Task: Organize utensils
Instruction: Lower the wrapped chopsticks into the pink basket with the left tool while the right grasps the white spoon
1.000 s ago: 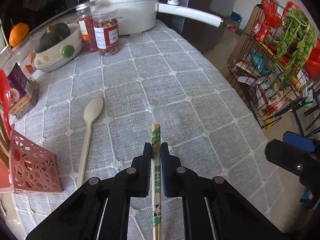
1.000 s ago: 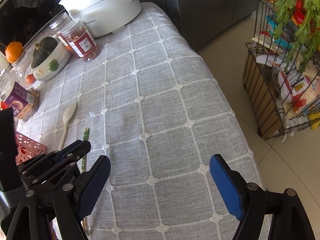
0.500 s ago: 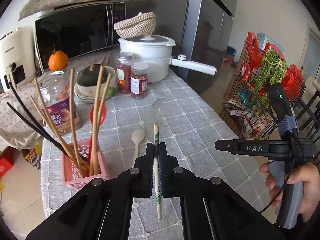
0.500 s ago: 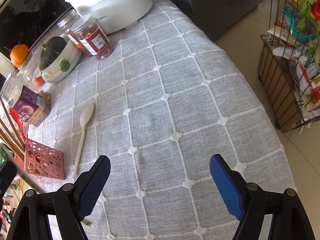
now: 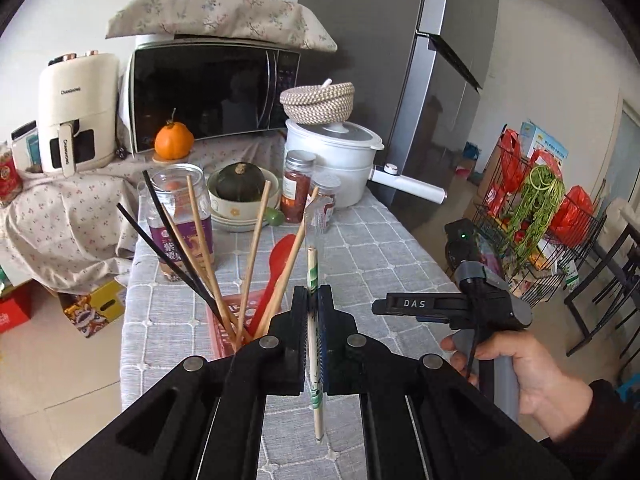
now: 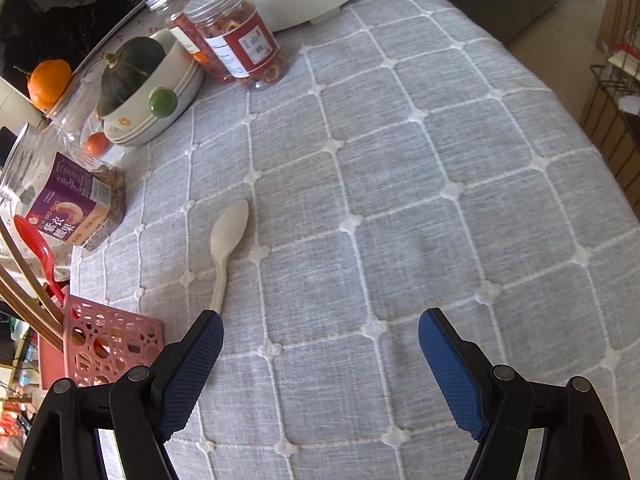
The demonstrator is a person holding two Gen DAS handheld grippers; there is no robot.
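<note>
My left gripper is shut on a wrapped pair of chopsticks and holds it upright above the table, just right of the pink holder. The holder holds several wooden and black chopsticks and a red spoon. It also shows in the right wrist view. My right gripper is open and empty, low over the grey cloth. A beige spoon lies on the cloth just ahead of its left finger.
Along the table's far side stand a jar with a purple label, a bowl with a green squash, two red jars and a white pot. A wire rack stands right of the table.
My left gripper has lifted the wrapped chopsticks off the cloth and tilted up, now beside the pink holder. My right gripper has moved left and forward toward the beige spoon, still open.
</note>
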